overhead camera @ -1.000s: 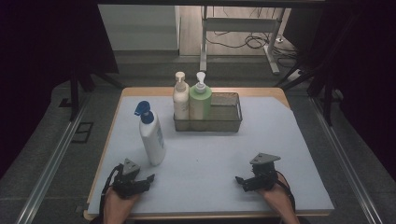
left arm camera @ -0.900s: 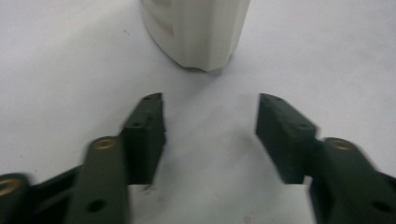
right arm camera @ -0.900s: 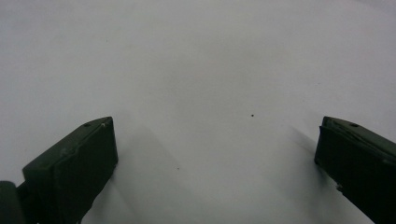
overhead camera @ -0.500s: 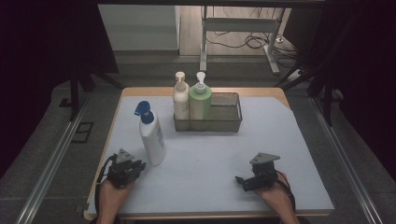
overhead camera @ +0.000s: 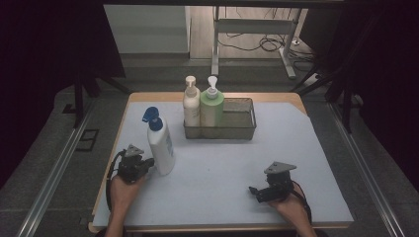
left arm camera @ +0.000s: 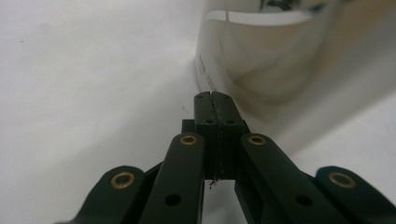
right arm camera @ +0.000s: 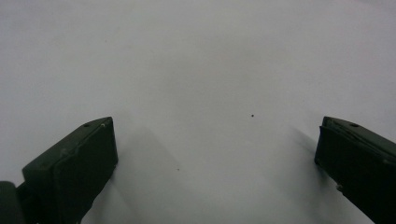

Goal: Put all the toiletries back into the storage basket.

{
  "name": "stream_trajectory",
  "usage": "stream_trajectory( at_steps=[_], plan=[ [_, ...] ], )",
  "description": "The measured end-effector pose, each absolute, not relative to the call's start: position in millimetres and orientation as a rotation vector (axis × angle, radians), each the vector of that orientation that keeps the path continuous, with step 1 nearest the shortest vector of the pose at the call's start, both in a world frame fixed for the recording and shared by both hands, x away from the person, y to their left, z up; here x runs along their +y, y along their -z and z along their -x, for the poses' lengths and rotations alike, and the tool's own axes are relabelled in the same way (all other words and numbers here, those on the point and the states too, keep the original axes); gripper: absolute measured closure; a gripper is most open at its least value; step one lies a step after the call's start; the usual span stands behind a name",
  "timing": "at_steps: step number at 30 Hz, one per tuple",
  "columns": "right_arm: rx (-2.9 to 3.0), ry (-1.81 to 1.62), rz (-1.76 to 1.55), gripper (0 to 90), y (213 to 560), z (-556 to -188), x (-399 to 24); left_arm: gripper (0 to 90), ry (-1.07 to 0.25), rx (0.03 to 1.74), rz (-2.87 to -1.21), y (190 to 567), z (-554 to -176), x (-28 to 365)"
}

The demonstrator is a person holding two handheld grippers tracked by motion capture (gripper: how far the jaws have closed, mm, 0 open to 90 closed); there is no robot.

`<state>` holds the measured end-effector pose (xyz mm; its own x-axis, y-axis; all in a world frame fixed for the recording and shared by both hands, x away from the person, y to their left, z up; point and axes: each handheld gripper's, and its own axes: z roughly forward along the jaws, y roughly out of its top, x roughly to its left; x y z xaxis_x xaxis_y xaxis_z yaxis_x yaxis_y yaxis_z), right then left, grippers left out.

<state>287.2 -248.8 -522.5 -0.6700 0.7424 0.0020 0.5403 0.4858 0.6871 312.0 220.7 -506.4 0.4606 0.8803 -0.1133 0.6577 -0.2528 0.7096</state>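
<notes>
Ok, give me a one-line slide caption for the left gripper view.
Left claw, jaws shut on nothing, beside the base of the white plastic pump bottle on the pale table cover.

My left tongs [overhead camera: 147,165] are matt black, with a grey three-cornered plate on top and a black cable looping behind the body; in the left gripper view [left arm camera: 215,105] I see black link arms with brass-ringed pivots and small screw holes, and finely ridged pads; my right tongs [overhead camera: 254,190] carry the same grey plate and black cable; their pads [right arm camera: 74,161] are blocky, dark, scuffed at the edges; both forearms bare, no sleeves.
</notes>
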Motion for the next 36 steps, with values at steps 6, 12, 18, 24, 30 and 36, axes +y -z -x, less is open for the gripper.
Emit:
stream_trajectory(
  at_steps=[6, 12, 18, 24, 30, 36],
  plan=[
    [2.441, -0.969, -1.086, 0.0, 522.3, -287.4, -248.7, 89.6, -0.400, 1.280, -1.993, 508.2, -316.6, 219.8],
    [2.444, -0.964, -1.090, 0.0, 521.8, -287.8, -248.4, 89.7, -0.412, 1.285, -1.992, 507.9, -315.5, 217.9],
    [2.440, -0.969, -1.091, 0.0, 522.1, -287.8, -248.5, 89.6, -0.410, 1.273, -1.992, 507.3, -312.6, 214.5],
    [2.439, -0.970, -1.087, 0.0, 522.4, -287.5, -248.6, 89.6, -0.392, 1.246, -1.990, 506.3, -311.3, 206.8],
    [2.438, -0.970, -1.086, 0.0, 522.5, -287.3, -248.6, 89.6, -0.378, 1.233, -1.992, 506.3, -310.4, 202.1],
    [2.439, -0.969, -1.086, 0.0, 522.5, -287.4, -248.6, 89.6, -0.381, 1.254, -2.009, 509.2, -310.2, 201.6]
  ],
)
